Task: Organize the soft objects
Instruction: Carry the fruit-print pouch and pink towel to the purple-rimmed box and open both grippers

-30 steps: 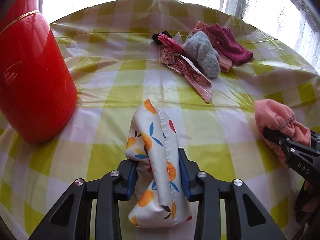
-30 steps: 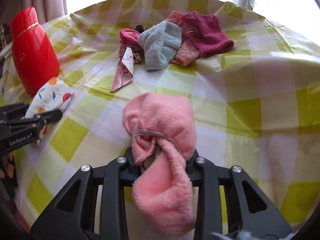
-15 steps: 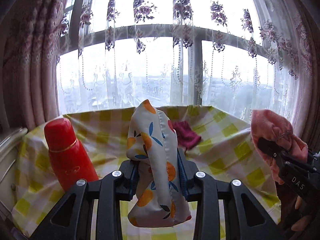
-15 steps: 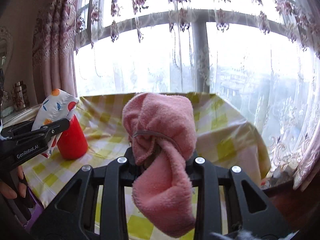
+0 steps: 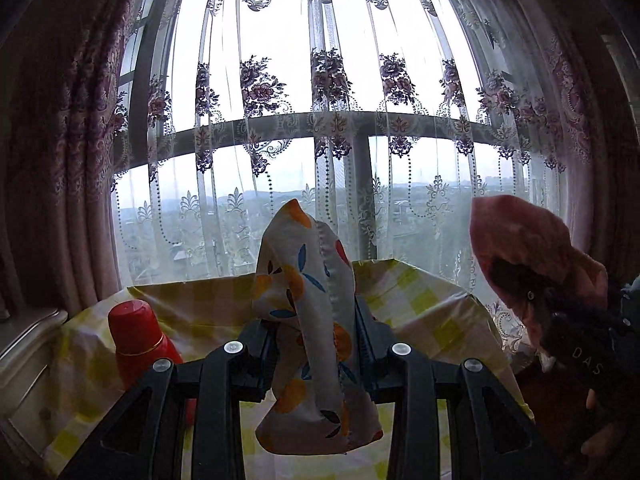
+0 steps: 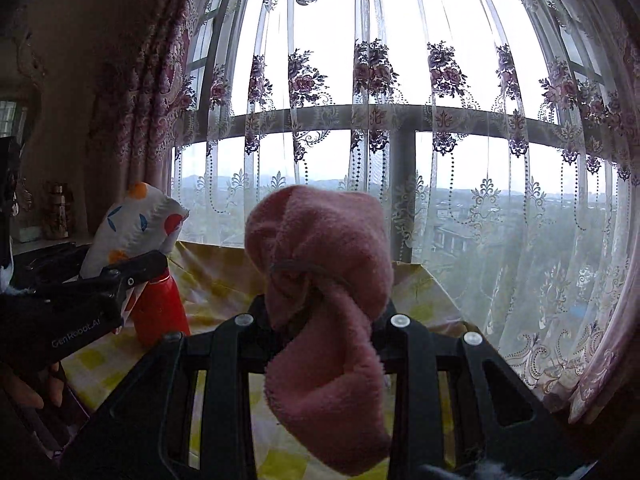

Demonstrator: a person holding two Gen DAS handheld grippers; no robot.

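My left gripper [image 5: 310, 324] is shut on a white cloth pouch [image 5: 308, 292] printed with oranges and blue leaves, held up in the air facing the window. My right gripper [image 6: 324, 312] is shut on a pink fleece cloth [image 6: 324, 248] tied with a thin band, its tail hanging down in front. In the left wrist view the pink fleece cloth [image 5: 524, 248] and the right gripper [image 5: 560, 304] show at the right. In the right wrist view the pouch [image 6: 132, 228] and left gripper [image 6: 140, 268] appear at the left. The pile of other soft items is out of sight.
A table with a yellow-checked cloth [image 5: 420, 300] lies below and ahead. A red bottle [image 5: 136, 340] stands at its left side, also seen as the red bottle [image 6: 160, 308]. Lace curtains [image 5: 320, 120] and a large window fill the background; heavy drapes [image 5: 60, 160] hang left.
Both grippers rose from just above the table and tilted up to level, each keeping its cloth. The view swung from the tabletop and cloth pile to the window and curtains.
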